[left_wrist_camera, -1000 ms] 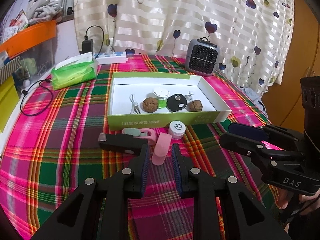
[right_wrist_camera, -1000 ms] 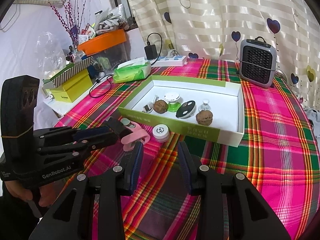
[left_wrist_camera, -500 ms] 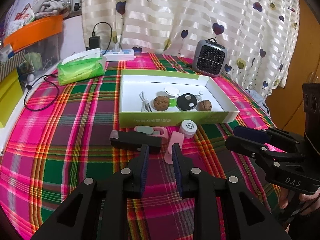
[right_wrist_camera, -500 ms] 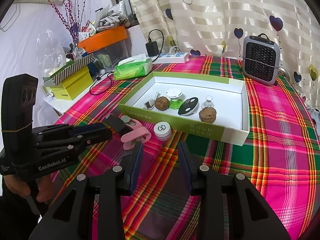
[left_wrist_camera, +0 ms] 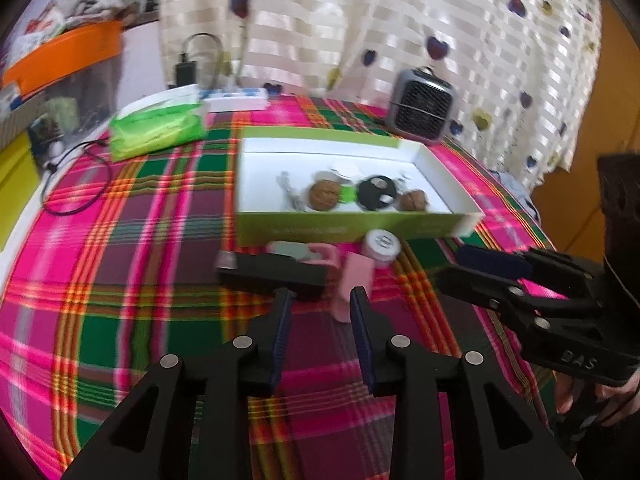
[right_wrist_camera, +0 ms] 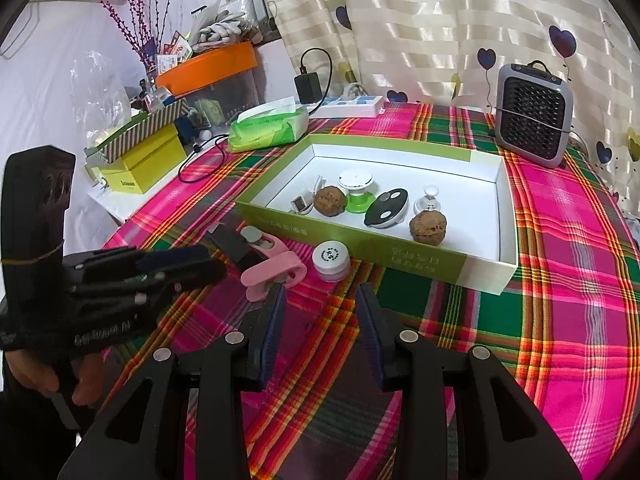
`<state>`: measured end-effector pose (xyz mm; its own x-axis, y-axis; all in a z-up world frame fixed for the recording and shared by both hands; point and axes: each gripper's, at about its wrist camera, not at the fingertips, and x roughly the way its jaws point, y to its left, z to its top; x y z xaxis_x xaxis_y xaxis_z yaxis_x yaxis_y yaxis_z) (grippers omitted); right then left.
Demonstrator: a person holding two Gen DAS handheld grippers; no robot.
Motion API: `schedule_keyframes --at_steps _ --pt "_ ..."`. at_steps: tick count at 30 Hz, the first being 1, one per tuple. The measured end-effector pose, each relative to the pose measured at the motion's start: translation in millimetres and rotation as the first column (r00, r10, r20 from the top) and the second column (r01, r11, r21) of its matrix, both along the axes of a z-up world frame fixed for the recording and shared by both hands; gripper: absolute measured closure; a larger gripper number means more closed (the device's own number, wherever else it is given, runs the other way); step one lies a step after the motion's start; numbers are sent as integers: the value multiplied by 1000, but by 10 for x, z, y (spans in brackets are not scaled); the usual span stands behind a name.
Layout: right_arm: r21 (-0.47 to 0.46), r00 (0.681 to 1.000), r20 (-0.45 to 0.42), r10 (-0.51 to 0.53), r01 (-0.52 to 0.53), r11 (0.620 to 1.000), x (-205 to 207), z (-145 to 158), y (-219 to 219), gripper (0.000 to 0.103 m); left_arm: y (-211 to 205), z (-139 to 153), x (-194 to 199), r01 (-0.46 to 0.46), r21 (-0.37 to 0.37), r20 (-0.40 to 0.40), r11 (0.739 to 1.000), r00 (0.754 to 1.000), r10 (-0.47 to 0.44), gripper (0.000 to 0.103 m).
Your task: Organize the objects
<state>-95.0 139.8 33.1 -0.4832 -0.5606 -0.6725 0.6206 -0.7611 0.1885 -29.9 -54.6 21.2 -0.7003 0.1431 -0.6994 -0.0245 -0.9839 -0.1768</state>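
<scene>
Pink clip (left_wrist_camera: 352, 280) lies on the plaid tablecloth (left_wrist_camera: 132, 280), just in front of the green-walled box (left_wrist_camera: 352, 228) and beside a small white jar (left_wrist_camera: 382, 245). A black bar-shaped item (left_wrist_camera: 276, 274) lies touching its left side, with a grey-green piece (left_wrist_camera: 290, 249) behind.

Left gripper (left_wrist_camera: 320, 300): jaws have just been opening and now stand apart; the near end of the clip sits close to the right fingertip, with no pad pressing on it. Left-wrist view is motion-blurred.

Right gripper (right_wrist_camera: 320, 294): jaws parted, nothing between them, over bare cloth near the jar (right_wrist_camera: 331, 260).

Box interior is white; holds two walnuts (right_wrist_camera: 427, 229), a black oval fob (right_wrist_camera: 387, 207), a green-and-white knob (right_wrist_camera: 356, 190) and a small cable piece (right_wrist_camera: 304, 200).

Surroundings: table has a rounded edge. Grey mini heater (right_wrist_camera: 534, 124) at the far right, green tissue pack (right_wrist_camera: 269, 124) and white power strip (right_wrist_camera: 352, 105) at the back. Striped curtain with heart prints (right_wrist_camera: 420, 28) behind. Yellow boxes (right_wrist_camera: 140, 168) and an orange-lidded bin (right_wrist_camera: 208, 66) on a side surface to the left.
</scene>
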Motion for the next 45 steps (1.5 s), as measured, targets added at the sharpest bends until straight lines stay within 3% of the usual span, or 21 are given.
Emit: schedule_keyframes --at_steps 10,19,21,22,23,45 --pt "-1 1000 2 -18 18 1000 -55 -4 52 66 272 -4 -196 94 -53 19 994 995 -93 74" --pt "-5 1000 15 -14 14 1000 -106 -47 72 66 316 -109 -344 94 -61 62 994 994 -90 75" --pt "-5 1000 20 -14 14 1000 -123 -60 69 66 317 -144 -371 87 -65 72 994 994 -82 77" --pt "-3 1000 23 -14 14 1000 -131 -69 68 66 315 -163 -381 83 -68 78 994 994 -78 83" --pt "-2 1000 25 -14 14 1000 -140 -77 65 66 312 -176 -387 82 -67 82 994 994 -77 87" --pt "93 999 49 -7 3 996 -422 -197 -342 66 71 -133 -247 50 31 42 998 998 -52 87"
